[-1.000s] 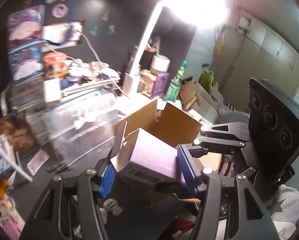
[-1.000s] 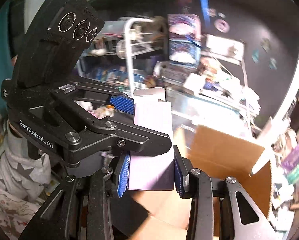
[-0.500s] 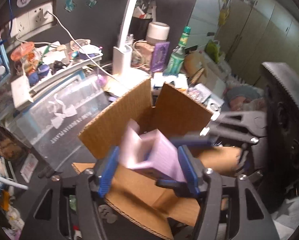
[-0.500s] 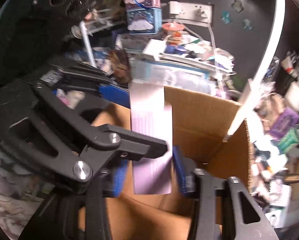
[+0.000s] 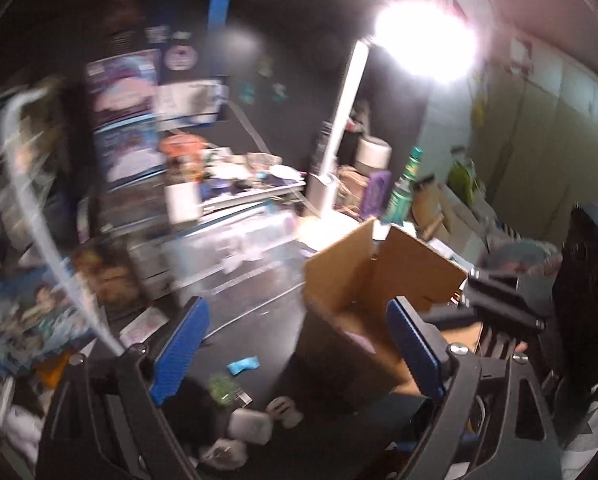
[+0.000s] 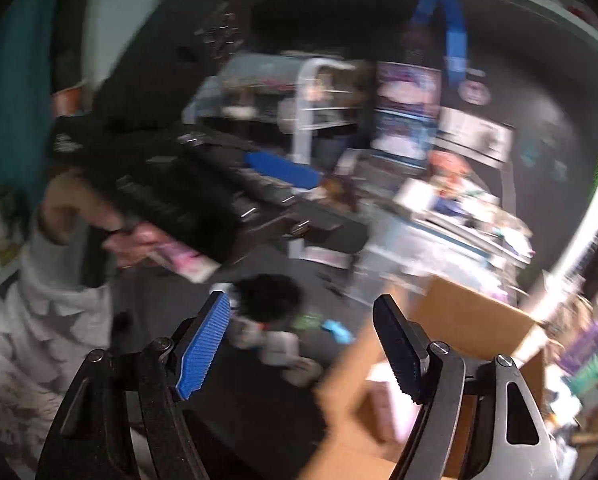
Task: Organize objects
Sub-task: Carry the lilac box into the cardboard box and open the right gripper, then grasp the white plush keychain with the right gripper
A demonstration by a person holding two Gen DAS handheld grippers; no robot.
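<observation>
Here, both views are smeared and no writing is readable. One cardboard box [image 5: 383, 280] sits right of centre, one pale pink carton [image 6: 387, 404] inside it. Two grippers show: left gripper [image 5: 295, 344] and right gripper [image 6: 303, 344], jaws spread, grasping nothing.

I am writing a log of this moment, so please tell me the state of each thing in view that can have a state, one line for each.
Left claw: open, holds nothing.
Right claw: open, holds nothing.
Cardboard box: flaps open, upright on the dark table.
Pale purple carton: lies inside the box, blurred.
Desk lamp: switched on.
Green bottle: upright; cap state too blurred to tell.
</observation>
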